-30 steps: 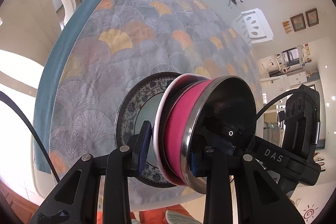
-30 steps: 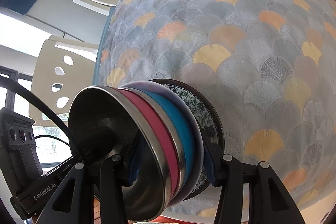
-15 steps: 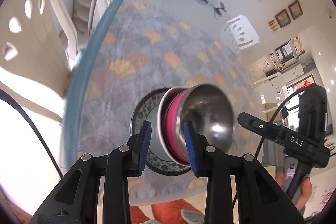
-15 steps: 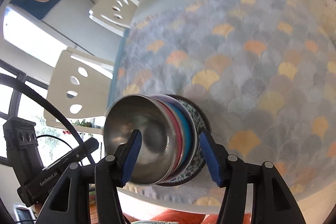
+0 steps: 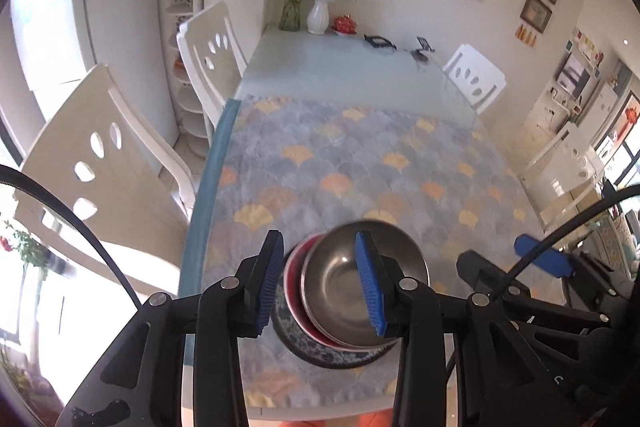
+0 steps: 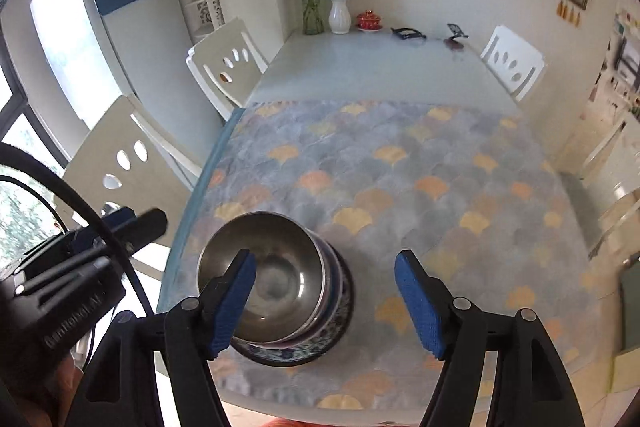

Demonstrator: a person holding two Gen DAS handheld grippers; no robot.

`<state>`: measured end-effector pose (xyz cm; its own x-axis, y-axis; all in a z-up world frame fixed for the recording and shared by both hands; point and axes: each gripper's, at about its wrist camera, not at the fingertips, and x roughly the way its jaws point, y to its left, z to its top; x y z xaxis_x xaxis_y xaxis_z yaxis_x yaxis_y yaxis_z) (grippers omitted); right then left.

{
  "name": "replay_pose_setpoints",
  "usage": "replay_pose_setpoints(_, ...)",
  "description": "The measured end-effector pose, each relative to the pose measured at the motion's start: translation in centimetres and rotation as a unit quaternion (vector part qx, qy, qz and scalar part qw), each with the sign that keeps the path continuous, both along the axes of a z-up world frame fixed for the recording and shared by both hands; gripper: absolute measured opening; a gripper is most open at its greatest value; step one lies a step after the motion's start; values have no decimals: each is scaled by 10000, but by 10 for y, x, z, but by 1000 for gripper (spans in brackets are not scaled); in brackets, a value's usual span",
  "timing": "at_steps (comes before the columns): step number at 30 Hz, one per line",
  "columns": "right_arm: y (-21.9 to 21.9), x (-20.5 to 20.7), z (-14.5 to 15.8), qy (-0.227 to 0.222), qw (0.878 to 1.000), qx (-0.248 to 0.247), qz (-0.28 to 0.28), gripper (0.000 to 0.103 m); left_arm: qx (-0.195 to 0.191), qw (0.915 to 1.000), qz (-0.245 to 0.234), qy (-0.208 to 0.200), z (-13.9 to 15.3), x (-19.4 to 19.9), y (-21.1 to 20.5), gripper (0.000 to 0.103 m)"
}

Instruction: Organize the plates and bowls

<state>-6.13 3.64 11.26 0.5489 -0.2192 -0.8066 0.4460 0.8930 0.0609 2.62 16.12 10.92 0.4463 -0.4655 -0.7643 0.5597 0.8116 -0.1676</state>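
Note:
A stack of nested bowls, steel bowl (image 5: 360, 287) (image 6: 272, 275) on top with a pink bowl (image 5: 294, 291) under it, stands on a blue patterned plate (image 5: 320, 351) (image 6: 304, 351) near the front left of the table. My left gripper (image 5: 324, 283) is open, held above and in front of the stack. My right gripper (image 6: 326, 301) is open and empty, also above the stack. Each gripper shows at the edge of the other's view: the right (image 5: 540, 263), the left (image 6: 128, 227).
A scallop-patterned cloth (image 6: 400, 187) covers the near half of the table. White chairs (image 5: 100, 163) (image 6: 224, 67) stand on the left, another (image 6: 512, 63) at the far right. Vases (image 6: 339, 13), a red pot (image 6: 370, 19) and small items sit at the far end.
Both grippers let go of the bowl stack, opened, and pulled back and up. The stack now rests on the plate on the table.

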Motion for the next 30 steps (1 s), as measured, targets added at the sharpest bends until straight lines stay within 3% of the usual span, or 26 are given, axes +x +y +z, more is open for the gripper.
replay_pose_setpoints(9,-12,0,-18,319,9990,205,-242,72,332,9989,326,70,-14,0,3,38)
replay_pose_setpoints(30,-7,8,-27,536,9978,368,-116,73,657,9966,468,183,-26,2,4,38)
